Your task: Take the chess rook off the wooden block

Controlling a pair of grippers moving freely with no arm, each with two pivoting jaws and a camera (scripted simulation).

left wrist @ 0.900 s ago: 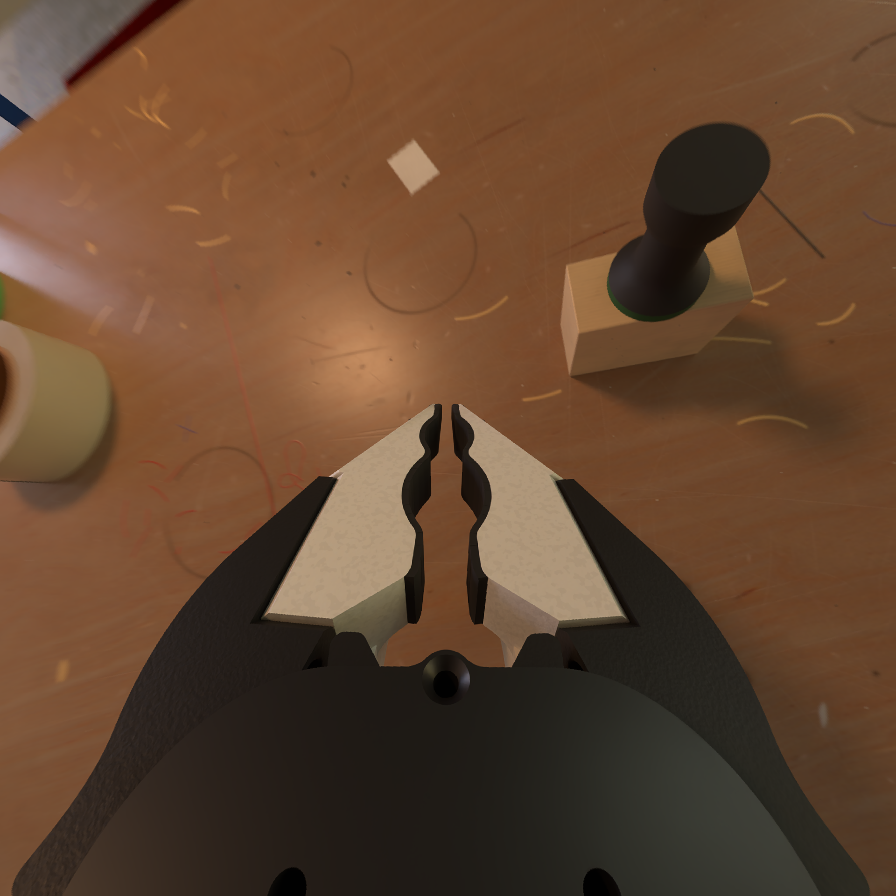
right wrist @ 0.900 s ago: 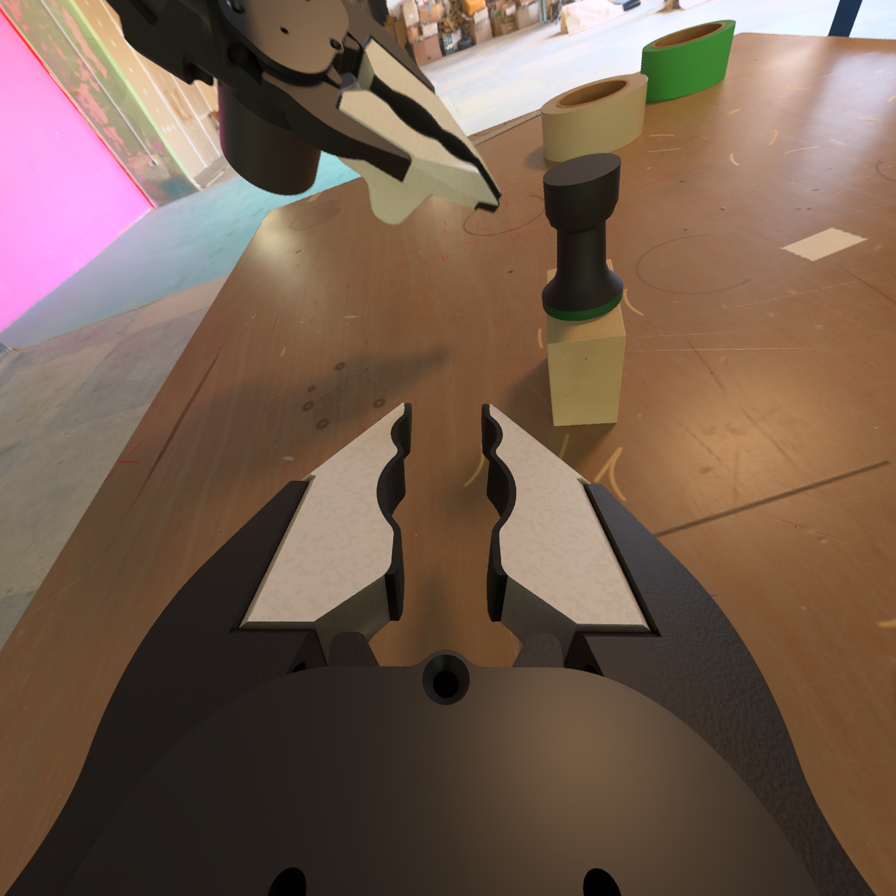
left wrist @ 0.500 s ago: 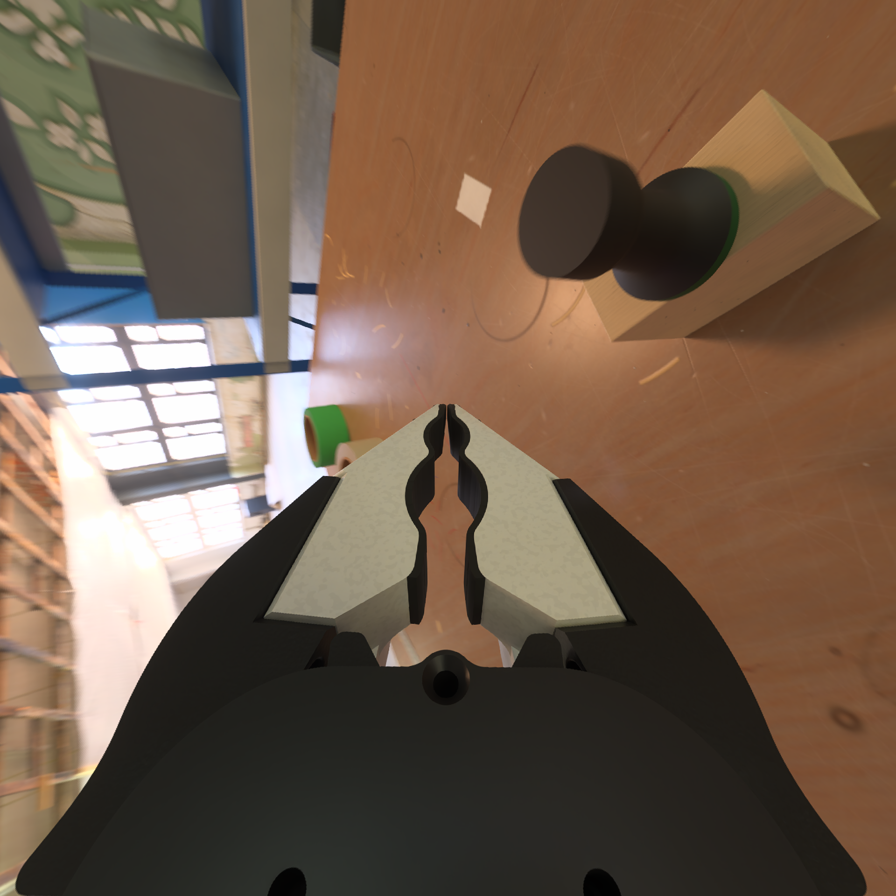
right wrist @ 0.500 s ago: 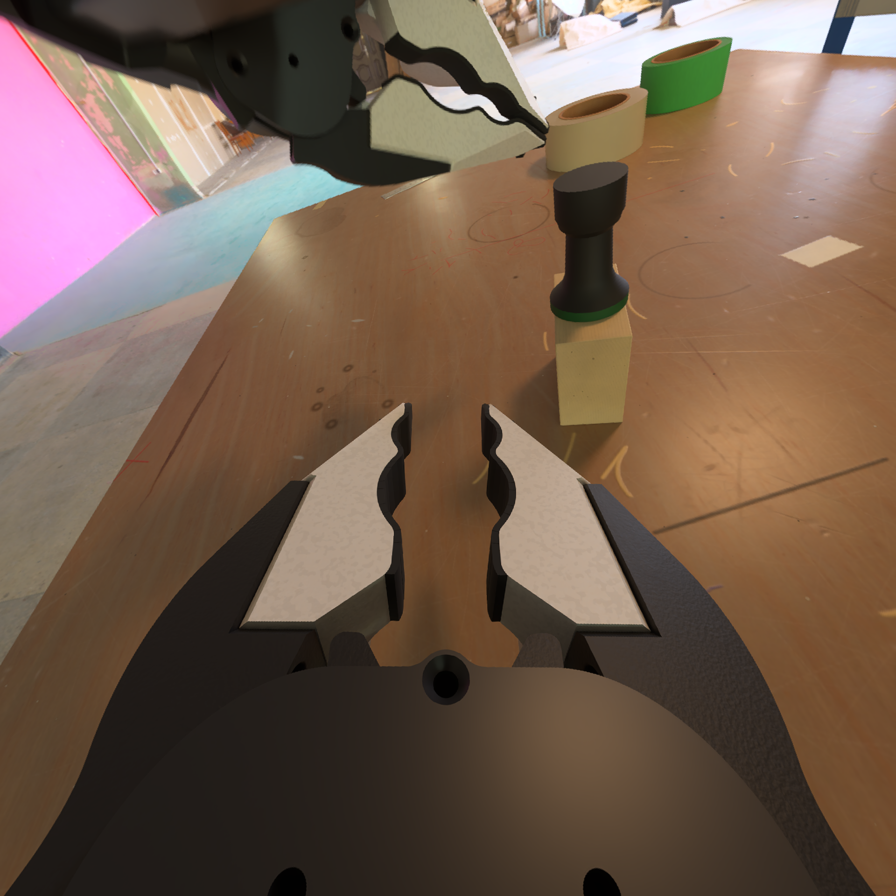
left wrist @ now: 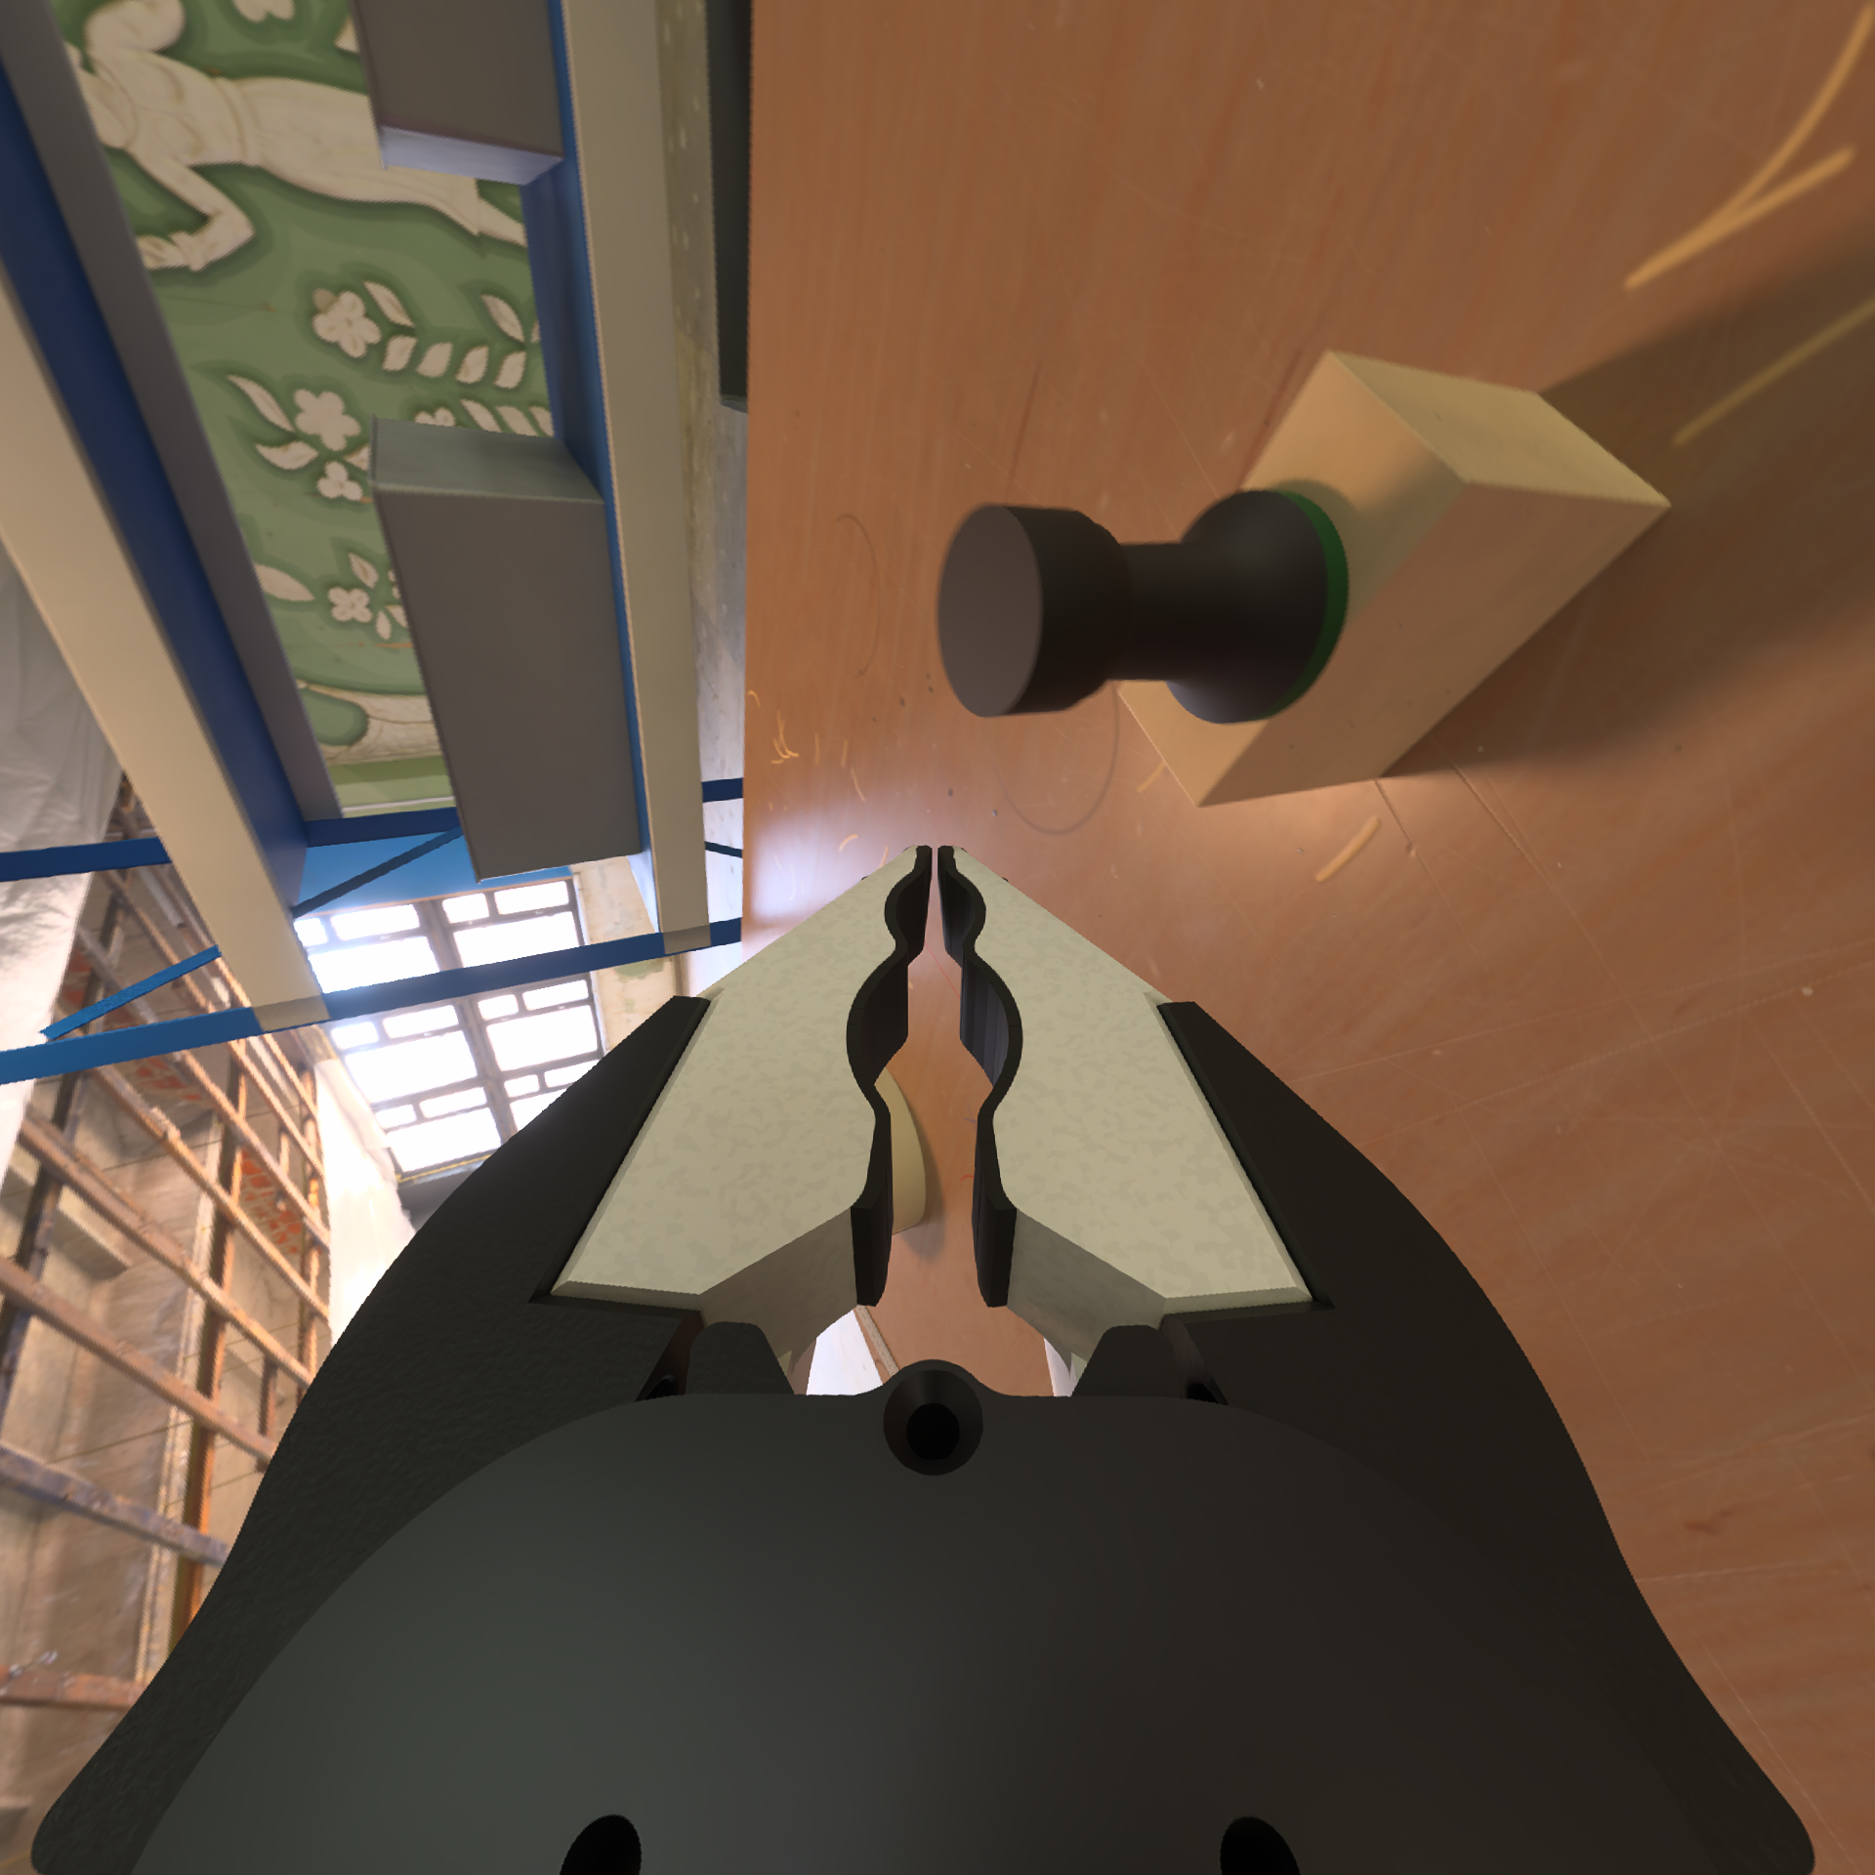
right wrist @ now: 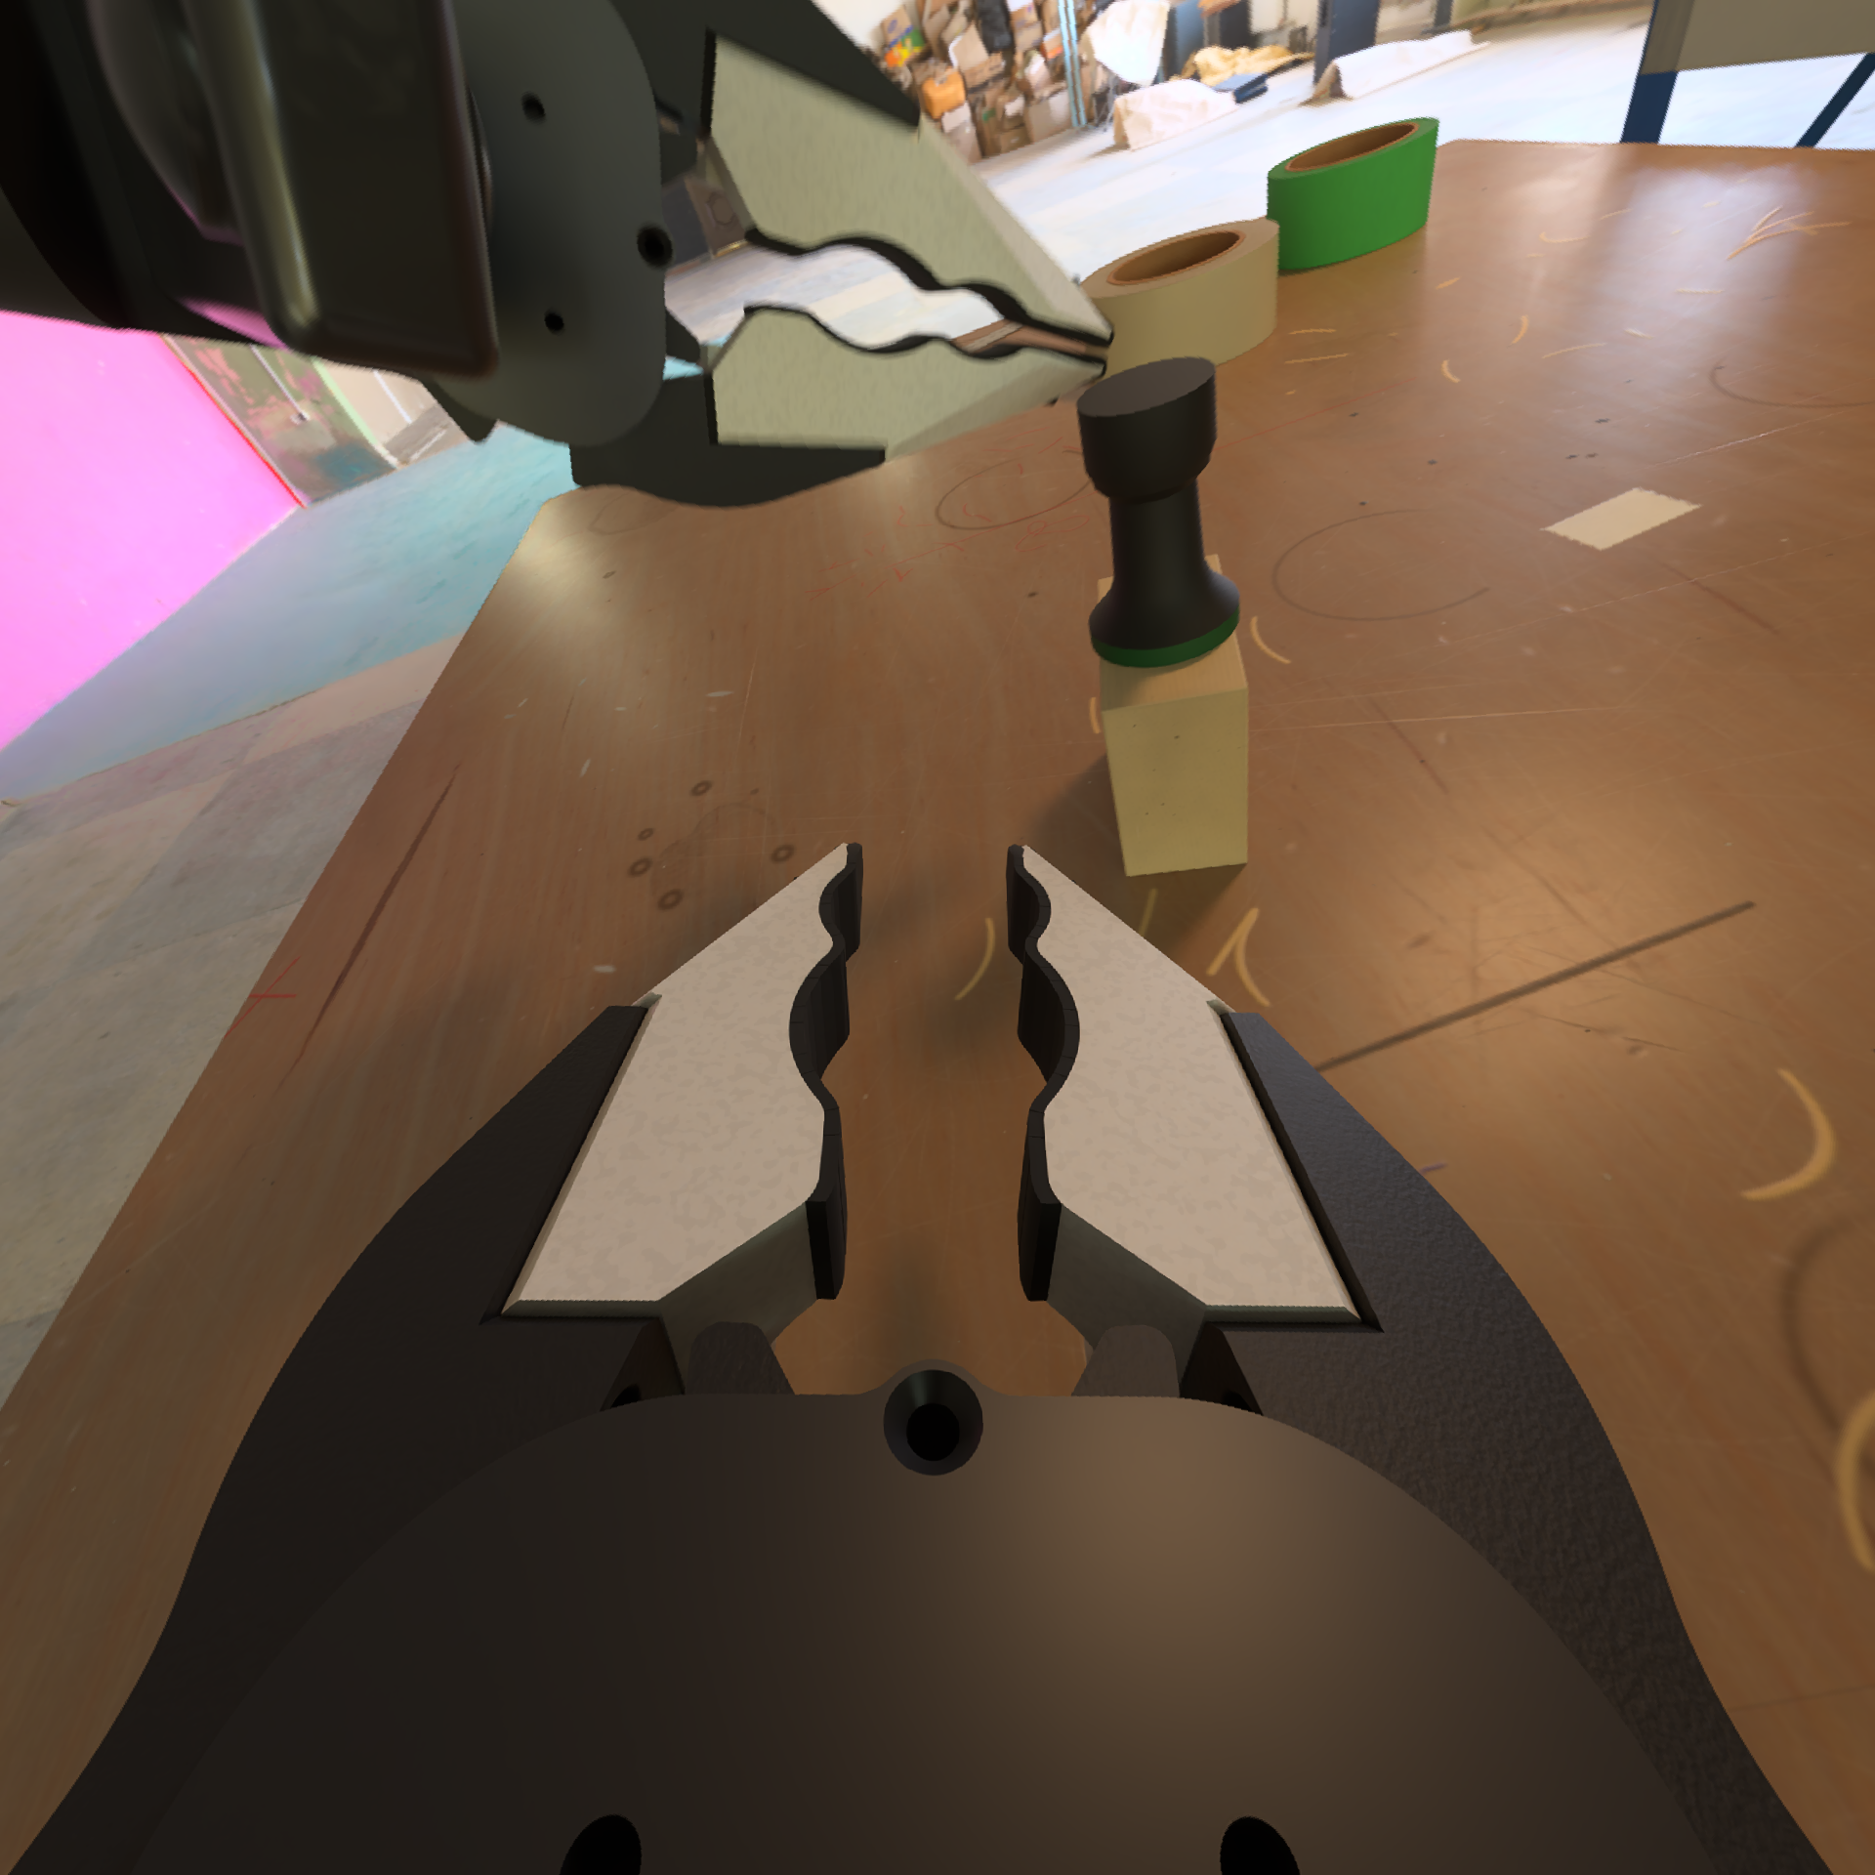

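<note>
A black chess rook with a green base ring stands upright on a pale wooden block on the brown table. In the left wrist view the rook and the block appear turned sideways, ahead and to the right of the fingertips. My left gripper is shut and empty; it also shows in the right wrist view, rolled on its side, tips just above and left of the rook's top. My right gripper is open and empty, low over the table, short and left of the block.
A beige tape roll and a green tape roll lie on the table beyond the rook. A small white patch lies to the right. The table's left edge runs beside both grippers, with floor below it.
My left gripper has rolled onto its side and moved down toward the rook's top. My right gripper has barely moved. Rook and block have stayed put.
</note>
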